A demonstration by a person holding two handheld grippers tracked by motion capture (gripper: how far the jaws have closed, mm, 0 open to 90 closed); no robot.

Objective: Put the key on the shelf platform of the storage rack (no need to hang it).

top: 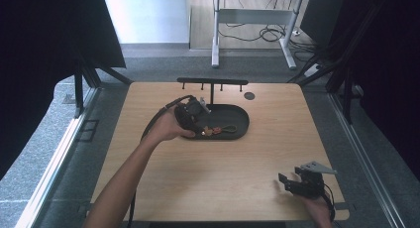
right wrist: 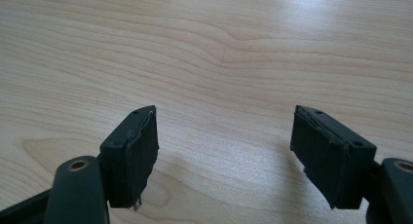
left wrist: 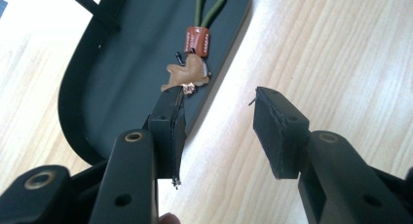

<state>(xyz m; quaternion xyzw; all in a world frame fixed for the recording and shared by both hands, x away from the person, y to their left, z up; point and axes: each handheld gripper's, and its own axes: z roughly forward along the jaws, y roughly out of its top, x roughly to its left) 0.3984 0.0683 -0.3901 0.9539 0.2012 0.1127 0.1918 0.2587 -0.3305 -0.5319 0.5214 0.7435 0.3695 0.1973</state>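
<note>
The keychain [left wrist: 194, 63], a tan leather charm on a brown sleeve with an olive cord loop, lies flat inside the dark oval tray [left wrist: 112, 87], near the tray's front rim; in the high view I see it at the tray's middle-right [top: 218, 131]. My left gripper [left wrist: 219, 131] sits just behind it, fingers [left wrist: 168, 131] released with nothing between them: one finger hangs over the tray edge beside the charm, the other over bare desk [left wrist: 341, 48]. I cannot tell whether the near fingertip touches the charm. Behind the tray stands a black T-shaped rack [top: 213, 82] with pegs, all bare. My right gripper [top: 297, 181] rests at the desk's near right corner, well apart from the work, fingers [right wrist: 134, 156] spread over plain wood, grasping nothing. Judgement: the keychain is set down in the tray and let go, so a placing step looks done; if hanging on the rack is intended, that remains, and a fresh grasp on the cord loop would be needed.
</note>
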